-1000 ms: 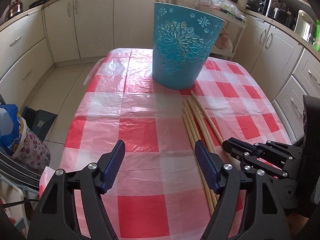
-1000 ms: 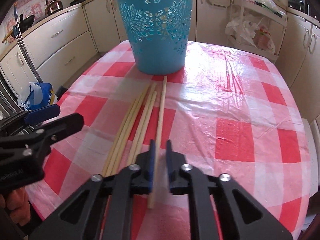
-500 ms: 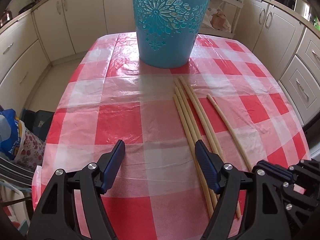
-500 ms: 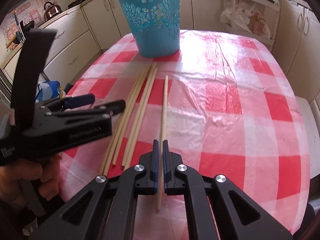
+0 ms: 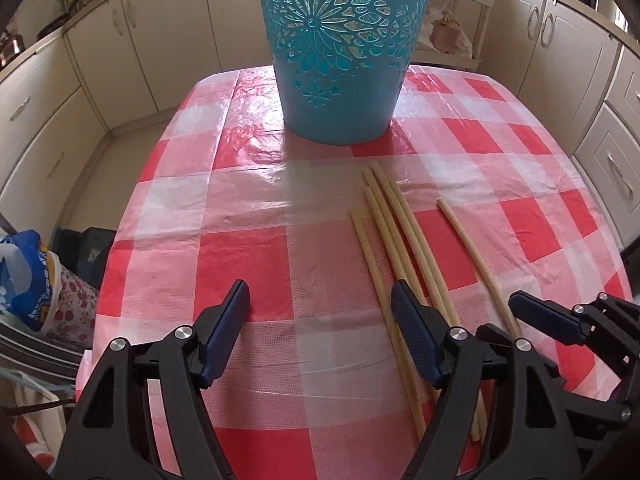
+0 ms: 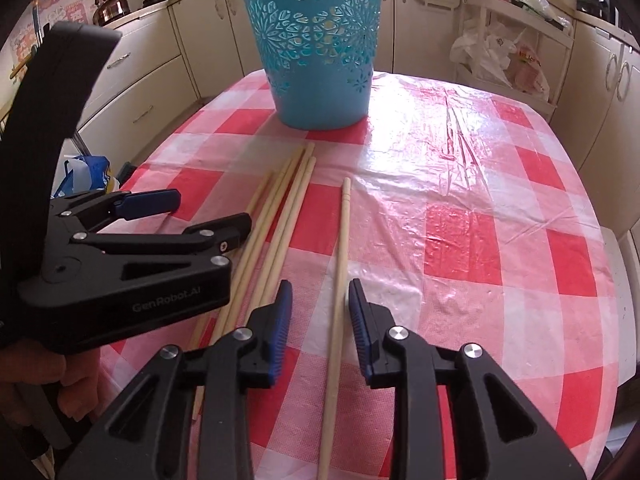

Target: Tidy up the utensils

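Note:
Several long wooden chopsticks lie bundled on the red-and-white checked tablecloth, also in the right wrist view. One chopstick lies apart to their right, also in the left wrist view. My right gripper is open, its jaws either side of this single chopstick, which rests on the cloth. My left gripper is open and empty just left of the bundle; it shows in the right wrist view. A teal perforated bin stands upright at the far side.
Cream kitchen cabinets surround the table. Bags sit on the floor at the left. A rack with plastic bags stands behind the table at the right. The table edge runs close on the right.
My right gripper was shut on the single chopstick and has opened; the chopstick now lies on the cloth apart from the bundle. The left gripper moved closer to the bin.

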`<state>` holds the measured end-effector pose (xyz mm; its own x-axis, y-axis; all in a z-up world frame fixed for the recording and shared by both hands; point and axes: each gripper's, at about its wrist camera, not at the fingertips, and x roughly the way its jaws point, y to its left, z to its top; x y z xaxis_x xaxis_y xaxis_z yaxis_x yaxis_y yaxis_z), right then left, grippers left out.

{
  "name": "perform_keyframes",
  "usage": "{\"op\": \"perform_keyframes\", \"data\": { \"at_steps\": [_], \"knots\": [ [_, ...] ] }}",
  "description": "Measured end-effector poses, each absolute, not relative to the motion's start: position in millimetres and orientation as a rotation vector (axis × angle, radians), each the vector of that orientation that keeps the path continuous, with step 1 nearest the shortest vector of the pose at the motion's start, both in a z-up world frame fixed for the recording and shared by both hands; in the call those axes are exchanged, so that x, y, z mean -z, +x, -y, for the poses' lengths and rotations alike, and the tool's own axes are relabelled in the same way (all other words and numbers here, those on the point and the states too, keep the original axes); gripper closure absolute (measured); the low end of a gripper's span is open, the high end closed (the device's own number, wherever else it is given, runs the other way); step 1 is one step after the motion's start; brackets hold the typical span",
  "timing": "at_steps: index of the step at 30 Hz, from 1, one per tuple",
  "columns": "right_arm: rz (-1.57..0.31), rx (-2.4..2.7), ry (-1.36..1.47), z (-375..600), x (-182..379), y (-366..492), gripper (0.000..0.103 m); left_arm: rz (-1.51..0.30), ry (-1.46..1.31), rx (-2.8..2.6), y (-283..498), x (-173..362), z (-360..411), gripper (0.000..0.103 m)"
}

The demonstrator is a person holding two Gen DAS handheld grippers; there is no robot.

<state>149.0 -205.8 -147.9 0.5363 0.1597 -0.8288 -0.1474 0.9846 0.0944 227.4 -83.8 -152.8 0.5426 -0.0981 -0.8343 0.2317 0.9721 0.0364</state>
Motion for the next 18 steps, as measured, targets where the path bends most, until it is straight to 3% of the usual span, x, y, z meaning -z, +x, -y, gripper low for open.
{"op": "perform_keyframes", "data": {
  "at_steps": [5,6,8,10,12,18],
  "knots": [
    [-0.99,-0.167,0.015,206.4,147.4,155.1,0.074,-0.97,0.15,0.189,229.6,152.7,83.0,0.034],
    [-0.987,-0.165,0.006,205.2,147.6,157.1,0.077,-0.964,0.151,0.193,230.3,152.8,83.1,0.038],
    [-0.978,-0.148,-0.025,203.1,148.3,158.6,0.088,-0.946,0.165,0.23,229.9,151.4,85.2,0.055],
    [-0.987,-0.143,-0.001,207.4,148.1,158.6,0.097,-0.939,0.187,0.295,227.8,149.9,88.1,0.082],
    [-1.005,-0.145,0.066,215.4,147.8,157.3,0.097,-0.922,0.214,0.362,224.4,150.6,89.3,0.092],
    [-0.997,-0.15,0.029,214.4,141.0,156.5,0.097,-0.934,0.265,0.399,224.2,148.9,87.4,0.092]
  ]
}}
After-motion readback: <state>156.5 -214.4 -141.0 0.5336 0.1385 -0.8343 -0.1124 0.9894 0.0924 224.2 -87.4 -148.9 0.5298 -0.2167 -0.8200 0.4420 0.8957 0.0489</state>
